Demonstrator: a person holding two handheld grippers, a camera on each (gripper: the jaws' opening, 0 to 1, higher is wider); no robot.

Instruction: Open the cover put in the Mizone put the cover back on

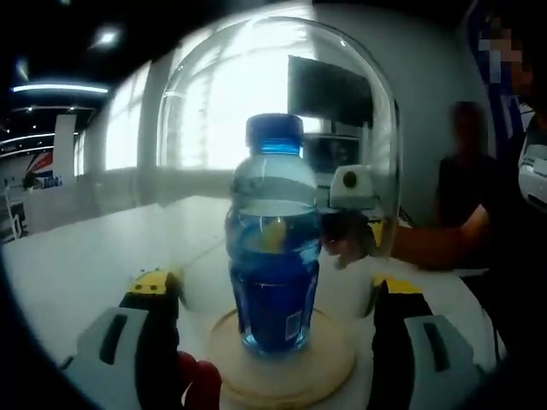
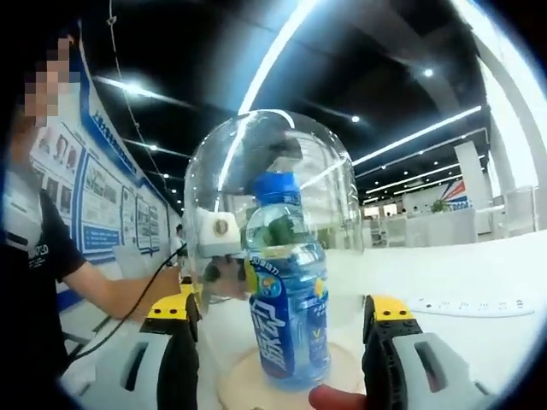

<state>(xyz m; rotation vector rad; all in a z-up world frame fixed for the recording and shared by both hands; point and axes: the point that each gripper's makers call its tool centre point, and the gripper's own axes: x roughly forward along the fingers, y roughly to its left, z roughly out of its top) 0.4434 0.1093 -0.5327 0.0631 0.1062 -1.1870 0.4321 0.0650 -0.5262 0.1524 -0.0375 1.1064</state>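
**Mizone under the dome, both grippers spread at the base**

Mizone bottle stands upright on a round wooden base, blue cap on, blue label low on the body, clear liquid above it. Clear glass dome cover is over the bottle; whether its rim fully sits on the base is hard to tell. The base sits on a white table.

Left gripper: jaws spread wide, one on each side of the base, not touching the bottle, holding nothing. Right gripper: jaws likewise apart, flanking the base from the opposite side, nothing clamped. In the right gripper view the bottle shows its label side, dome around it. In the left gripper view the other gripper shows through the glass, just behind the bottle.

A fingertip shows at the bottom edge of the right gripper view, near the base. A white power strip lies on the table to the right. A person's forearm reaches in from the left; wall posters behind.
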